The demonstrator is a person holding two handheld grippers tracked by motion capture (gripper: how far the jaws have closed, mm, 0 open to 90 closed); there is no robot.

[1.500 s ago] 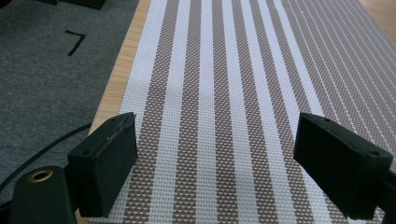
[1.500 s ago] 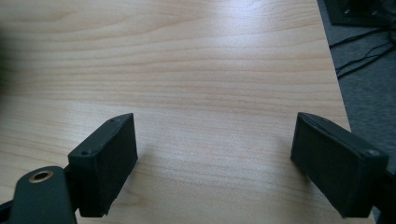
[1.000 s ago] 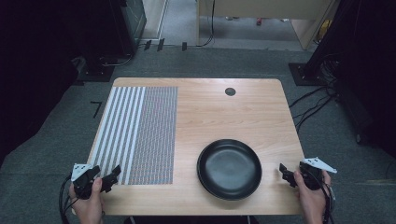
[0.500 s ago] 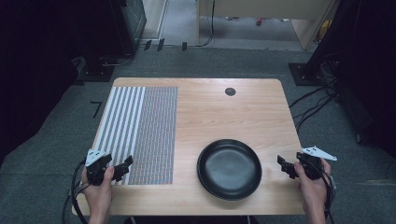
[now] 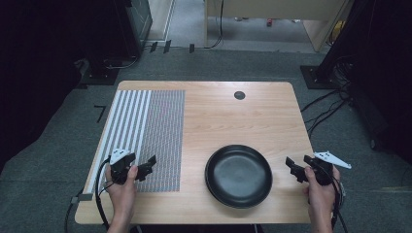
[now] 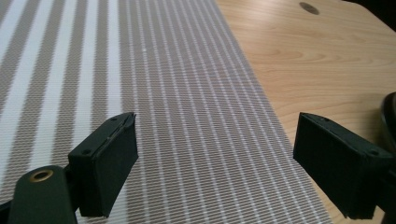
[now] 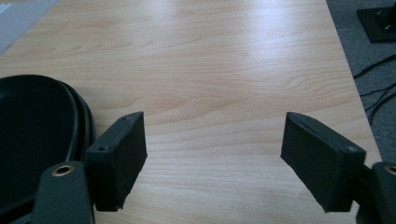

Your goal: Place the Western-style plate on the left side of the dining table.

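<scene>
Since a second ago our left gripper [image 5: 145,167] has travelled from off the table's near left corner up onto the striped mat [image 5: 160,126], while our right gripper [image 5: 297,167] has hardly shifted beside the near right edge, its jaws having just been closing a little with nothing between them. We now hold the left gripper over the mat's near end, jaws spread wide and empty; in the left gripper view the mat's fine weave runs beneath and between them, and bare wood lies past the right-hand jaw. We hold the right gripper just right of the black plate [image 5: 238,175], jaws also well apart and gripping nothing, with bare tabletop [image 7: 233,70] between them in the right gripper view and the plate's rim [image 7: 79,121] just beside the left-hand jaw. That plate sits on the wooden table [image 5: 233,121] near its front edge, between our two hands, a little apart from the mat's right border. A small dark round disc [image 5: 239,95] lies at the far side of the table. Nothing stands between either gripper and the plate.
</scene>
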